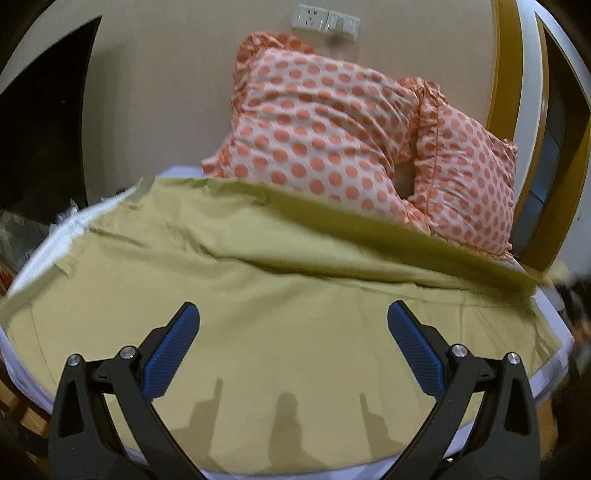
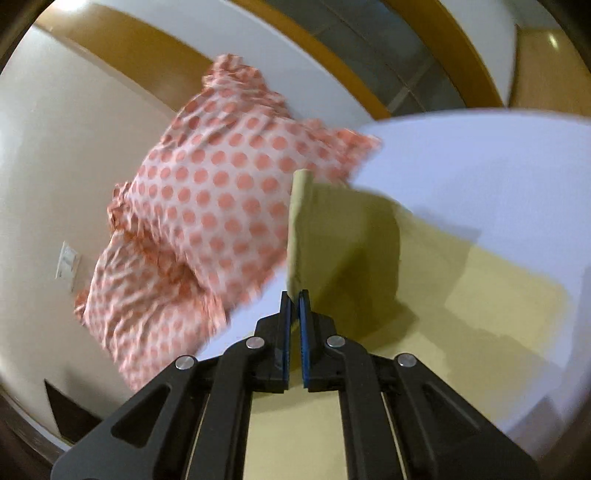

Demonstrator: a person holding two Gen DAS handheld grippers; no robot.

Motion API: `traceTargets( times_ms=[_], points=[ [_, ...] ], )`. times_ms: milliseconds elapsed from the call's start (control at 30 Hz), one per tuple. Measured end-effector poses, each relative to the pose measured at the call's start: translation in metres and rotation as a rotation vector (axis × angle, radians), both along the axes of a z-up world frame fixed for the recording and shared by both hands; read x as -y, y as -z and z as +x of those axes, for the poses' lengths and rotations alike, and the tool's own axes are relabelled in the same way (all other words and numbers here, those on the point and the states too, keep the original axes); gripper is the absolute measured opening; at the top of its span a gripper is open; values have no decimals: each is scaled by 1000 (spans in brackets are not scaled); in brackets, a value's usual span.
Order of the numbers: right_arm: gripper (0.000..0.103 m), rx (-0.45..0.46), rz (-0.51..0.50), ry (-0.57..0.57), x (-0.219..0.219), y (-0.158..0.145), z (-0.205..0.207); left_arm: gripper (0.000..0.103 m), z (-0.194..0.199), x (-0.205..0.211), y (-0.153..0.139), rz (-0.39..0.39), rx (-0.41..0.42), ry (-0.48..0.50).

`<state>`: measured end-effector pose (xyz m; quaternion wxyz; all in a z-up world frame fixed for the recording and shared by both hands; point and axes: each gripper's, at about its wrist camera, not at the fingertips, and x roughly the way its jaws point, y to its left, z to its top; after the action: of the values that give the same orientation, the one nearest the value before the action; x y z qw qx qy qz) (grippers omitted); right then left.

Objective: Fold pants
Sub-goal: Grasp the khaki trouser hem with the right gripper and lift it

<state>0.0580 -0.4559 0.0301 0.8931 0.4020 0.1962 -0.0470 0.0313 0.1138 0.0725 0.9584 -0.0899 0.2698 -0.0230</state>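
Observation:
Khaki-olive pants (image 1: 280, 280) lie spread on a white bed, one edge raised along the far side toward the right. My left gripper (image 1: 293, 317) is open and empty, its blue pads (image 1: 173, 350) wide apart just above the cloth near the front. In the right wrist view my right gripper (image 2: 294, 297) is shut on an edge of the pants (image 2: 332, 240) and holds it lifted above the bed. The rest of the pants lies flat below and to the right.
Two orange polka-dot pillows (image 1: 332, 129) lean against the beige wall at the head of the bed; they also show in the right wrist view (image 2: 207, 221). White sheet (image 2: 480, 166) extends right. A wall socket (image 1: 314, 18) and a wood-framed window (image 1: 517, 110) stand behind.

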Motion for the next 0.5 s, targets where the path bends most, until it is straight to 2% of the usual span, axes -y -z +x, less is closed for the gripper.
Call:
traceTargets(
  times_ms=[67, 167, 200, 233, 300, 367, 400, 433, 467, 500],
  points=[
    [5, -69, 23, -23, -11, 12, -27, 101, 9, -7, -9, -4, 14, 13],
    [10, -154, 83, -61, -12, 31, -29, 101, 29, -18, -15, -38, -1, 29],
    [20, -174, 110, -64, -12, 36, -26, 101, 35, -22, -15, -59, -12, 35],
    [38, -191, 133, -69, -12, 41, -24, 101, 41, -26, -14, -94, -28, 44],
    [46, -188, 119, -72, -18, 41, -17, 101, 50, -36, -12, -167, -55, 66],
    [47, -184, 111, -73, -20, 41, -13, 101, 59, -45, -9, -231, -69, 74],
    [44, -171, 96, -72, -21, 41, -7, 101, 65, -50, -8, -258, -78, 71],
    [15, -159, 79, -72, -20, 41, -4, 101, 73, -54, -7, -280, -89, 65],
    [2, -147, 55, -63, -19, 41, -1, 101, 80, -57, -7, -294, -95, 63],
    [2, -129, 54, -54, -16, 41, -2, 101, 88, -59, -7, -305, -100, 62]
  ],
)
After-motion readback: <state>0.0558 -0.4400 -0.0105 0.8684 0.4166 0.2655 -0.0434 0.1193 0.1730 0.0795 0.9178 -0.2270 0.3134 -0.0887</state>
